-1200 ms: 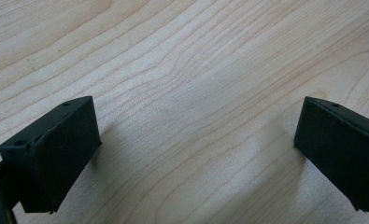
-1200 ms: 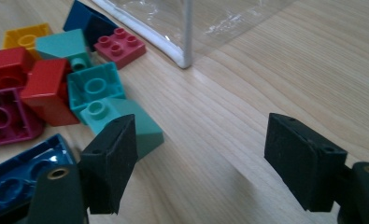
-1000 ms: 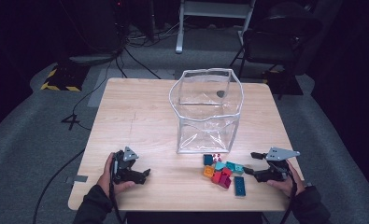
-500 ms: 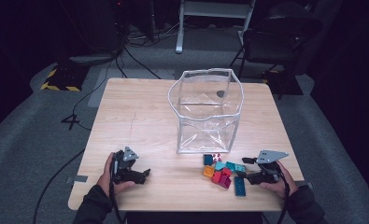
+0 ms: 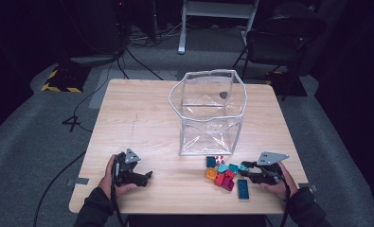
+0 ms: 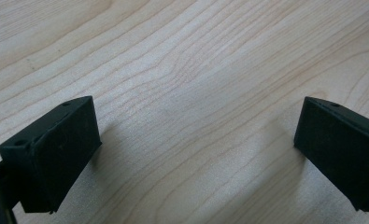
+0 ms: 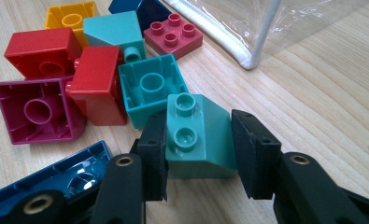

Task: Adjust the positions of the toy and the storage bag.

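Your pale wooden table [image 5: 142, 118] carries the clear plastic zip bag [image 5: 208, 111], standing open just behind the heap of coloured toy bricks [image 5: 222, 175]. Your left gripper [image 6: 191, 154] rests wide, holding nothing. Your right gripper [image 7: 198, 154] clasps the teal sloped two-stud brick [image 7: 196, 135] at the heap's edge; it's probably light, rigid, slick plastic, so squeeze its flat sides

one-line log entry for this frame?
right gripper: shut on teal sloped brick | left gripper: open, over bare table | clear bag: upright
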Available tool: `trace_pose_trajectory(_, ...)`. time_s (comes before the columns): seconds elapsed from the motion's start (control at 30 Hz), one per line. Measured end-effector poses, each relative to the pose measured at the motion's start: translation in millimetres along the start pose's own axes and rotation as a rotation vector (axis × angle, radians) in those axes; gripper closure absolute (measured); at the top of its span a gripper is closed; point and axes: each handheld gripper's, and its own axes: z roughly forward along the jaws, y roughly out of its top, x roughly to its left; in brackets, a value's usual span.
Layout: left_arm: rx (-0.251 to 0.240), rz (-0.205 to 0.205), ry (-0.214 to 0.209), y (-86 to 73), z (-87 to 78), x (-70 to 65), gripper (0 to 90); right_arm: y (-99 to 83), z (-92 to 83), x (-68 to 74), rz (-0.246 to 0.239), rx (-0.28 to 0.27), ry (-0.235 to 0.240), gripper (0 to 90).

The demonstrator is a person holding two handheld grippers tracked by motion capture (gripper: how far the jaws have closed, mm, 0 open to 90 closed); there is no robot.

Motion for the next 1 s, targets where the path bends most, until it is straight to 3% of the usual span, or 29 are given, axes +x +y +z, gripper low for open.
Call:
trace_pose_trajectory(0.23,0.0,0.001,0.0,0.0,0.0,0.0,0.4,-0.2,-0.4,-0.8,0.002,-0.001,-0.004,59.7)
trace_pose_trajectory(0.63,0.0,-0.001,0.0,0.0,0.0,0.0,0.4,7.9,-16.0,-8.9,0.045,-0.078,-0.034,59.7)
trace_pose_trajectory(1.0,0.001,0.0,-0.002,0.0,-0.1,0.0,0.4,24.6,-29.5,-13.7,0.03,-0.129,-0.076,59.7)
